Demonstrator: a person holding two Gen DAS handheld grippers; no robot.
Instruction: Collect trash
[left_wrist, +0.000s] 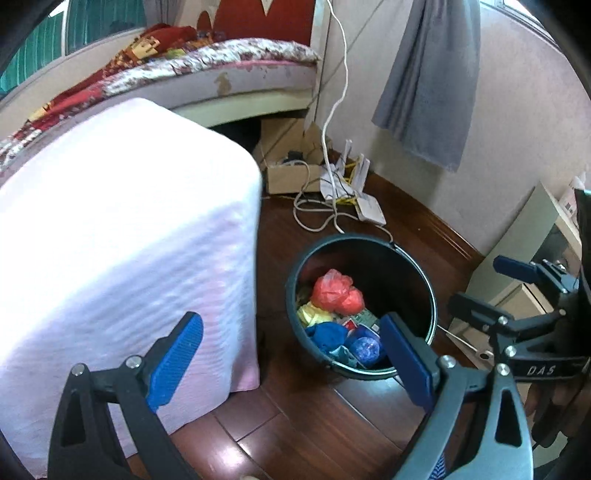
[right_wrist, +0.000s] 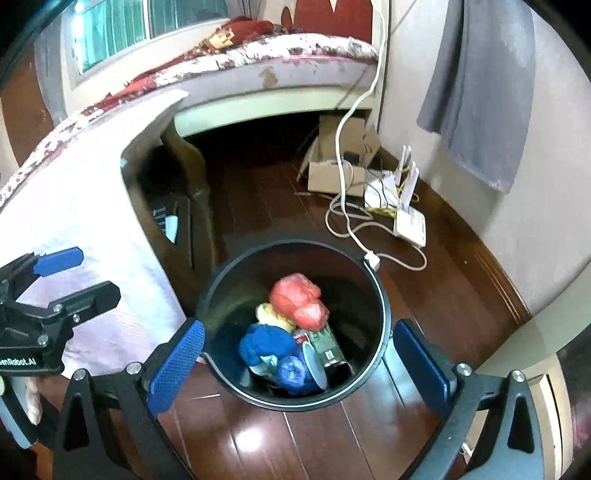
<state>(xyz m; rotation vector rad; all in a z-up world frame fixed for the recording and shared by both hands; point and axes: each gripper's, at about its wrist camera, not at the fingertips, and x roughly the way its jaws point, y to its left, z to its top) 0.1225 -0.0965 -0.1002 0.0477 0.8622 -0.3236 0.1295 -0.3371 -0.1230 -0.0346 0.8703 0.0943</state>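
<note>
A black bucket (left_wrist: 417, 273) stands on the wooden floor and holds trash: a red crumpled bag (left_wrist: 334, 290), a yellow wad (left_wrist: 312, 314), blue crumpled pieces (left_wrist: 328, 334) and a green packet. It also shows in the right wrist view (right_wrist: 240, 273), seen from above, with the red bag (right_wrist: 299, 299) and blue pieces (right_wrist: 266, 343) inside. My left gripper (left_wrist: 291, 356) is open and empty, above the floor left of the bucket. My right gripper (right_wrist: 299, 365) is open and empty, right over the bucket's near rim; it also shows in the left wrist view (left_wrist: 491, 284).
A table under a pink cloth (left_wrist: 110, 229) stands left of the bucket. Behind are a bed (left_wrist: 221, 66), a cardboard box (left_wrist: 291, 173), a white router with cables (left_wrist: 369, 206) and a grey curtain (left_wrist: 432, 74). A pale cabinet (left_wrist: 535, 240) stands at right.
</note>
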